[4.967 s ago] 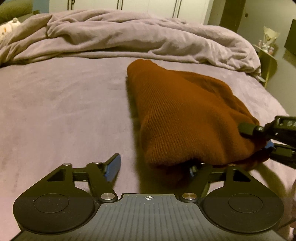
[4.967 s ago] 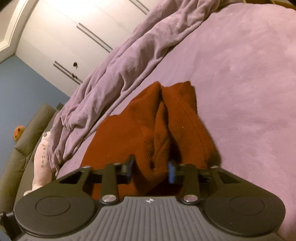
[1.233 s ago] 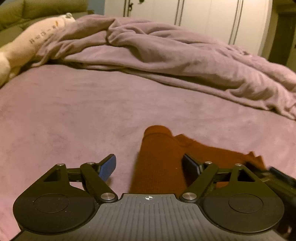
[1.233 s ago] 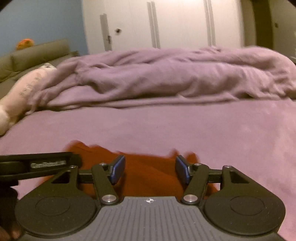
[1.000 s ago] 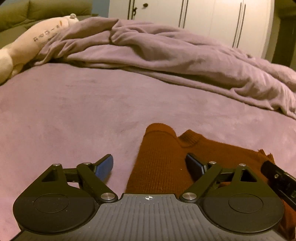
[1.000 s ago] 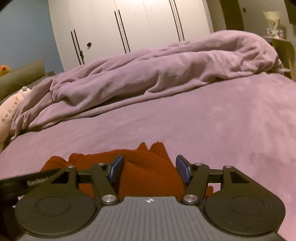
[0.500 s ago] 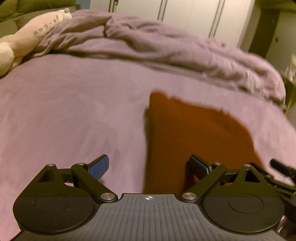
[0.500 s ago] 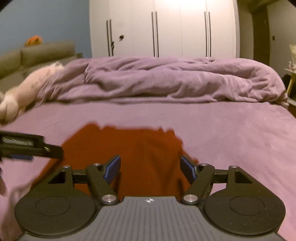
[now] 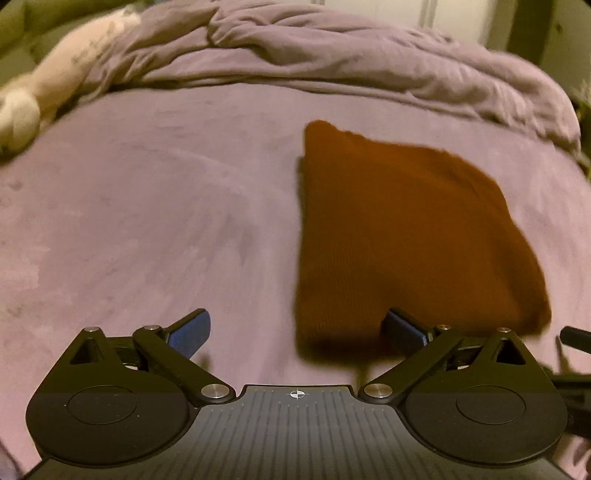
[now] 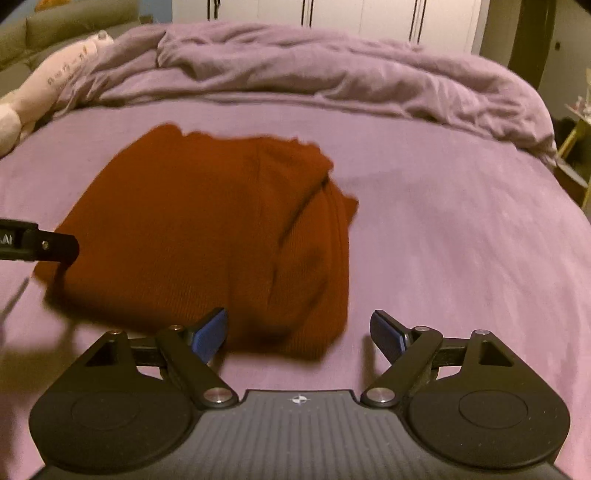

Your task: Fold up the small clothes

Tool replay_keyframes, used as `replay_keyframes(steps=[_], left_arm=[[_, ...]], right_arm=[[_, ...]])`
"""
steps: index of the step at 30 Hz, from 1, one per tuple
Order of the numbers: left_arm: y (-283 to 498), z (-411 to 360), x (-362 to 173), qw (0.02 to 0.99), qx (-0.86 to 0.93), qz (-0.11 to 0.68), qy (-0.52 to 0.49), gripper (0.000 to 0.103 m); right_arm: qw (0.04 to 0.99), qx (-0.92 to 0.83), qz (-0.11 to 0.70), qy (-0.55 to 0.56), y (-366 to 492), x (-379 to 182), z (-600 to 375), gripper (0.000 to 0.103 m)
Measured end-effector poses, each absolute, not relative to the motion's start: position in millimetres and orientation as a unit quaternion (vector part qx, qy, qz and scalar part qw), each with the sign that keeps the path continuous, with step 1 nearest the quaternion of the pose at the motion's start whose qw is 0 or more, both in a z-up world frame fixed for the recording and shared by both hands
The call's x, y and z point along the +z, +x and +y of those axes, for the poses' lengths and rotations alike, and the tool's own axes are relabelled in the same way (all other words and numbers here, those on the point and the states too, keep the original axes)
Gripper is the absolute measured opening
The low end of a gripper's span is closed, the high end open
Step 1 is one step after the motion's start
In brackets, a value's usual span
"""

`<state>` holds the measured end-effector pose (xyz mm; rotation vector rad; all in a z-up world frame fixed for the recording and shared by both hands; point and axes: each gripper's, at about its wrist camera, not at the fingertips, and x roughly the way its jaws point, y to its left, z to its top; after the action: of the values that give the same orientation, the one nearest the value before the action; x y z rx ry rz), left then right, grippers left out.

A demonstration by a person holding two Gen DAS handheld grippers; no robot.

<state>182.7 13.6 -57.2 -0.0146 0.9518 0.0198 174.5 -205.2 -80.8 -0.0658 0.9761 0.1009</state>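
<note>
A purple bed cover (image 10: 461,229) is spread across most of the frame. A rumpled purple duvet (image 10: 332,74) is heaped along the upper part. A cream plush toy (image 9: 55,85) is seen at the upper left, and white wardrobe doors (image 10: 388,18) are lined along the top edge.

Motion blur smears the sweater's (image 9: 399,236) edges in both views.
</note>
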Motion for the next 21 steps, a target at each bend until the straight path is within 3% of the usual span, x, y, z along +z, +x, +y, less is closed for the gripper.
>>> replay_keyframes(steps=[2,6,21], left_arm=[[170,5,-52,0.887,0.008,0.461,0.016,0.103],[147,3,-38,0.885,0.003,0.466,0.009,0.103],[130,10,-3,0.873,0.036,0.485,0.041,0.103]], right_arm=[[0.873,0.064,0.482,-0.031,152,-81,-202,0.084],[0.869,0.064,0.491,-0.019,106,-68,-198,0.099],[0.857,0.052,0.511,0.020,102,-4,-184,0.099]])
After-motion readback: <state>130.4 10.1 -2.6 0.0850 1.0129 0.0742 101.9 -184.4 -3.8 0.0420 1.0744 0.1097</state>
